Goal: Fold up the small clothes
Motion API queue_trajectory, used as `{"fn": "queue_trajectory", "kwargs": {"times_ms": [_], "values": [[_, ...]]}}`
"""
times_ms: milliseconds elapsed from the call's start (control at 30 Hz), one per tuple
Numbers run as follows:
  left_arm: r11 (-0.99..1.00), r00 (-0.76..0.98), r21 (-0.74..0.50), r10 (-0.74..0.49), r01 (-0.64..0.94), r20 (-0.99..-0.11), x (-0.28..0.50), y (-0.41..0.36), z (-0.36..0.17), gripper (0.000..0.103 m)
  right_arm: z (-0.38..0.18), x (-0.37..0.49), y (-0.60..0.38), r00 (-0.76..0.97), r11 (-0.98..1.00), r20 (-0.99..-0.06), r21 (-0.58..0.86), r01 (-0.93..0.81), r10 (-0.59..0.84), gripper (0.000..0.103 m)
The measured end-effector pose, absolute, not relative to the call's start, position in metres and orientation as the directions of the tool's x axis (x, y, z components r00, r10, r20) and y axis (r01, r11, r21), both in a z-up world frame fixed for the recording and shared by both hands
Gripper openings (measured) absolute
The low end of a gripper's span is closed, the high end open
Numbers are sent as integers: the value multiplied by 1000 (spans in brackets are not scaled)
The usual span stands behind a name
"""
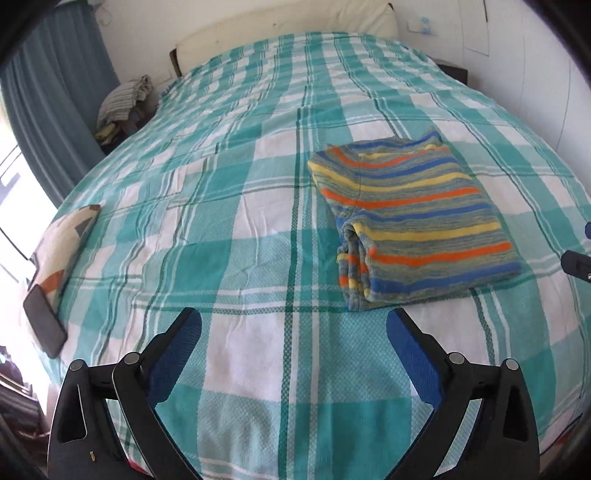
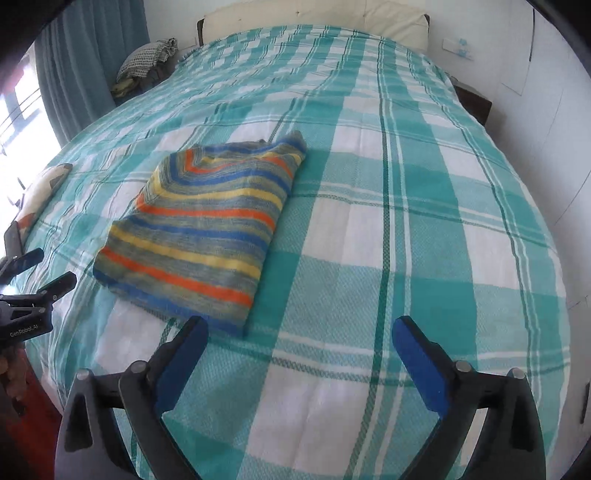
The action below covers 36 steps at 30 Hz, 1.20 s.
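Note:
A small striped knit garment (image 1: 410, 218), in blue, orange, yellow and grey, lies folded into a flat rectangle on the teal plaid bed cover (image 1: 240, 229). It also shows in the right wrist view (image 2: 207, 232). My left gripper (image 1: 293, 326) is open and empty, held above the cover just in front and to the left of the garment. My right gripper (image 2: 299, 332) is open and empty, in front and to the right of the garment. Neither touches it. The left gripper (image 2: 44, 269) also shows at the left edge of the right wrist view.
A patterned cushion (image 1: 62, 243) and a dark phone (image 1: 44, 321) lie at the bed's left edge. A pile of clothes (image 1: 125, 99) sits beside the bed near blue curtains (image 1: 55, 92). A cream headboard (image 1: 288, 26) and white wall stand behind.

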State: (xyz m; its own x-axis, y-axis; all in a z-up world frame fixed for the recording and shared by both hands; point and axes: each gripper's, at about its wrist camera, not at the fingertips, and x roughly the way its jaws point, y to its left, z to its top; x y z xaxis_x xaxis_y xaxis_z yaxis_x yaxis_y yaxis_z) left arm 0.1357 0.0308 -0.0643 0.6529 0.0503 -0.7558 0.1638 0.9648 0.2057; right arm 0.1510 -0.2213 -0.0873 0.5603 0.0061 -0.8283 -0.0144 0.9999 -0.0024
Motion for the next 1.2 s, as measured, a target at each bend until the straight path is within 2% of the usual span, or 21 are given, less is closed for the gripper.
{"fn": "queue_trajectory", "kwargs": {"times_ms": [100,233,367,467,733,1200], "values": [[971,671,203,68,124,-738,115,28,-35,102,-65,117,-214,584,999,-811,-32,6,-29,99],[958,718,274,135,80,-683,88,22,-9,102,-30,78,-204,630,999,-774,-37,37,-53,99],[966,667,237,112,100,-737,69,20,4,102,-4,50,-190,642,999,-765,-22,37,-40,99],[978,662,183,69,103,-746,50,20,17,102,8,34,-179,638,999,-769,-37,22,-43,99],[989,655,99,1,113,-756,24,25,27,102,30,-1,-167,649,999,-759,-53,0,-40,99],[987,642,89,-15,130,-767,18,20,28,103,32,-14,-175,644,989,-751,-131,69,-145,99]]}}
